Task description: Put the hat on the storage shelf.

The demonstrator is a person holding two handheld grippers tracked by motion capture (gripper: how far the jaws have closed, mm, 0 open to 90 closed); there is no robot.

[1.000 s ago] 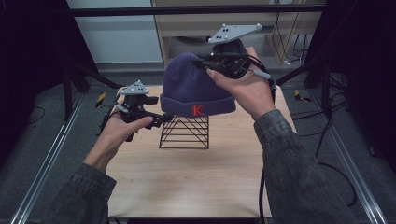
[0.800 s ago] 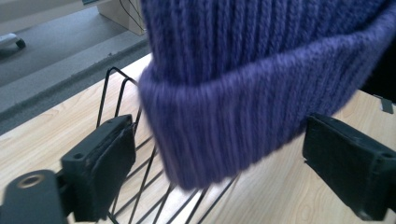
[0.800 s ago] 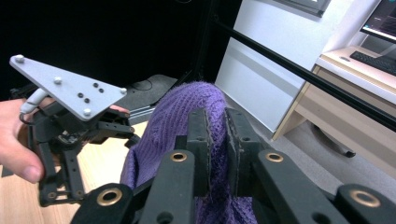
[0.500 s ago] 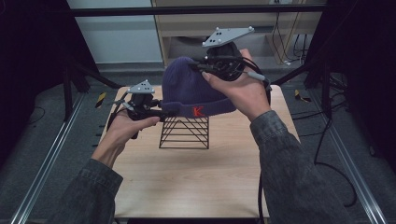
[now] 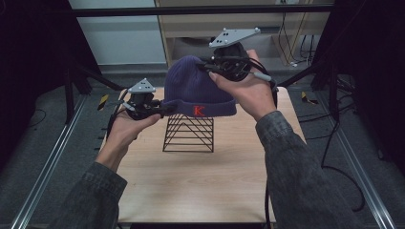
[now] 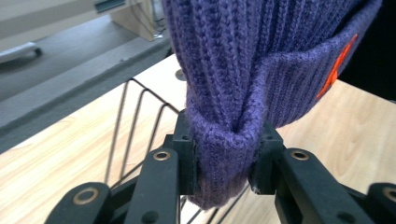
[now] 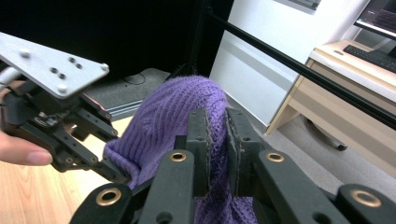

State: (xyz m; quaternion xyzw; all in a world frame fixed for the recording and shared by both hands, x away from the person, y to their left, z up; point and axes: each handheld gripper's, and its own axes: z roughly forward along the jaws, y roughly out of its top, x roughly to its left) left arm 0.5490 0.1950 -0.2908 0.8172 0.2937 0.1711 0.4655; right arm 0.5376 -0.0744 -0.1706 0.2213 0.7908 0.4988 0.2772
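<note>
Holding purple knit beanie aloft above black wire rack on tabletop, red "K" on cuff, left gripper just clenched on cuff edge, right gripper pinching crown.

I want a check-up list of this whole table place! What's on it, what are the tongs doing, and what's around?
Surface: wooden table, bare apart from the rack.
Job's things: purple beanie with a red K, held up over the black wire rack.
Clutter: nothing seen.
Grippers: left tongs have just closed on the folded brim; right tongs pinch the crown.
Cables: a black one trails from the right tongs down the table's right side.
Surroundings: dark frame bars, grey floor, a wooden desk behind.
</note>
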